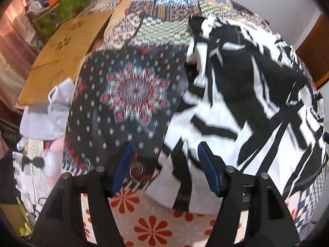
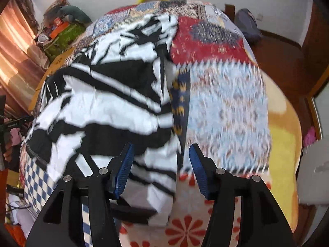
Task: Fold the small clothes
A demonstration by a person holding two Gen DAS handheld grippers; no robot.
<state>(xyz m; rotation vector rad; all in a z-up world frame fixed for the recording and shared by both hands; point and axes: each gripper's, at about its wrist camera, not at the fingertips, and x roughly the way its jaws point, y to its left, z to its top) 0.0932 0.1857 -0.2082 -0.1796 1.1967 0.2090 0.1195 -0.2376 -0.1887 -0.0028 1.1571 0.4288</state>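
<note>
**Holdings on the patchwork bed: one garment, two grippers**

One black-and-white garment (image 1: pixel 236 107), boldly striped and rumpled, lay spread on one patchwork bedspread (image 1: pixel 135 90); its near hem reached the panel of red flowers at the front edge. In the right wrist view the same garment (image 2: pixel 107 107) covered the left half of the spread, with a red and a pale blue patch (image 2: pixel 224 111) bare beside it.

Two grippers were recorded. The left gripper (image 1: pixel 164 154) stood with its jaws apart, above the garment's left border where it met the dark star-patterned patch; nothing was clamped between its two blue pads (image 1: pixel 121 168). The right gripper (image 2: pixel 161 154) likewise stood with jaws apart over the garment's right edge, gripping nothing.

Beside the bed: two brown paper bags (image 1: pixel 61 61), one white paper bag (image 1: pixel 49 113), one pink object (image 1: pixel 51 160), too blurred to identify. Both views were motion-blurred.
</note>
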